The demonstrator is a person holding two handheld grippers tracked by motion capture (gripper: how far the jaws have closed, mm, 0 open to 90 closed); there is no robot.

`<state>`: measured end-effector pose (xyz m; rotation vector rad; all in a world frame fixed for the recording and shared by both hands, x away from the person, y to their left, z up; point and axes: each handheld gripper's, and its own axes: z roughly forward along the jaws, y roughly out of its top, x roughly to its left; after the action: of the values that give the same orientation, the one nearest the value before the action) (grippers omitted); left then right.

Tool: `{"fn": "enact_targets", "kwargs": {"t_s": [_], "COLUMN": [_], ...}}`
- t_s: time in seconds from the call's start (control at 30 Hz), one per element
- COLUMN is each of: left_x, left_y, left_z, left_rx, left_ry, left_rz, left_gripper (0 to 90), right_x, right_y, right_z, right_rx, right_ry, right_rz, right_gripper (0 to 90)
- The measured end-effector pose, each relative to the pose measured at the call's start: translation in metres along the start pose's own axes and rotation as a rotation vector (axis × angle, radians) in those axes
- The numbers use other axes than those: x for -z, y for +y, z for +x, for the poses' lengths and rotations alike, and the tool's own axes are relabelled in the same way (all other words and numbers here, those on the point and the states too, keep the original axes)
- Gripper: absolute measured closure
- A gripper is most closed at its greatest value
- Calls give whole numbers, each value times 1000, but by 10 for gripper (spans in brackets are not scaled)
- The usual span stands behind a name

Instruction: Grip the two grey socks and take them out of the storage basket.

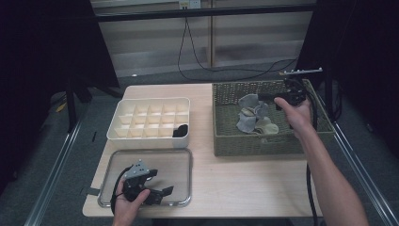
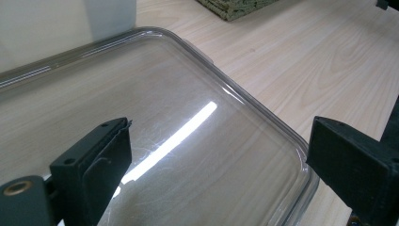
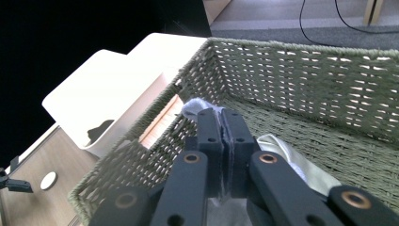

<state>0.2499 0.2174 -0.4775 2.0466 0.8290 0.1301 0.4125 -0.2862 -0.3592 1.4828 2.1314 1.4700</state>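
The right tongs (image 3: 221, 117) are pinched tight on a grey sock (image 1: 248, 101), holding it over the woven basket (image 1: 226, 94) where more socks lie. The left tongs (image 2: 216, 155) are wide open with nothing in them, resting over the clear lid (image 2: 263, 113) on the tabletop (image 1: 244, 179). I think the sock goes next into the white box with little squares (image 1: 186, 136). Lift it high past the basket's edge, keep squeezing, and move slowly.
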Motion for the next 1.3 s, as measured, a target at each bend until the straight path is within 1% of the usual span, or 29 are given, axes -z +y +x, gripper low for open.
{"fn": "enact_targets", "kwargs": {"t_s": [0.03, 0.1, 0.23, 0.27, 0.3, 0.37, 0.4, 0.43, 0.53, 0.7, 0.83, 1.03, 1.2, 1.3], "left_x": [0, 1, 0, 0, 1, 1, 1, 1, 0, 1, 0, -1, -3, -5], "left_y": [0, 0, 0, 0, 0, 0, 0, 0, 1, 0, 0, 1, 2, 2], "left_z": [0, 0, 0, 0, 0, -1, -2, -3, -5, -3, -3, -5, -8, -8], "left_rx": [1, -3, 0, -2, -7, -2, -6, -8, -9, -3, -1, -15, -30, -28], "left_ry": [-1, -2, -6, -6, -6, -3, -2, -7, 8, -4, -5, -10, -21, -29], "left_rz": [-3, -3, -5, -5, -3, -5, -4, -2, -8, -5, -6, 1, 11, 13], "left_gripper": [68, 69, 68, 68, 68, 68, 68, 67, 67, 67, 67, 67, 67, 67], "right_x": [2, 4, 10, 12, 14, 17, 18, 19, 22, 29, 34, 46, 57, 62], "right_y": [0, 0, -2, -1, -1, -1, -1, -2, -3, -4, -5, -8, -12, -17], "right_z": [2, 6, 13, 14, 16, 19, 21, 23, 29, 39, 47, 57, 66, 73], "right_rx": [4, 8, 22, 19, 16, 29, 28, 37, 46, 64, 90, 118, 134, 145], "right_ry": [8, 18, 33, 40, 56, 64, 64, 69, 77, 99, 105, 106, 121, 129], "right_rz": [-12, -17, -33, -41, -48, -50, -49, -49, -48, -64, -67, -75, -90, -94], "right_gripper": [879, 879, 879, 879, 879, 879, 879, 879, 879, 879, 879, 879, 879, 879]}}
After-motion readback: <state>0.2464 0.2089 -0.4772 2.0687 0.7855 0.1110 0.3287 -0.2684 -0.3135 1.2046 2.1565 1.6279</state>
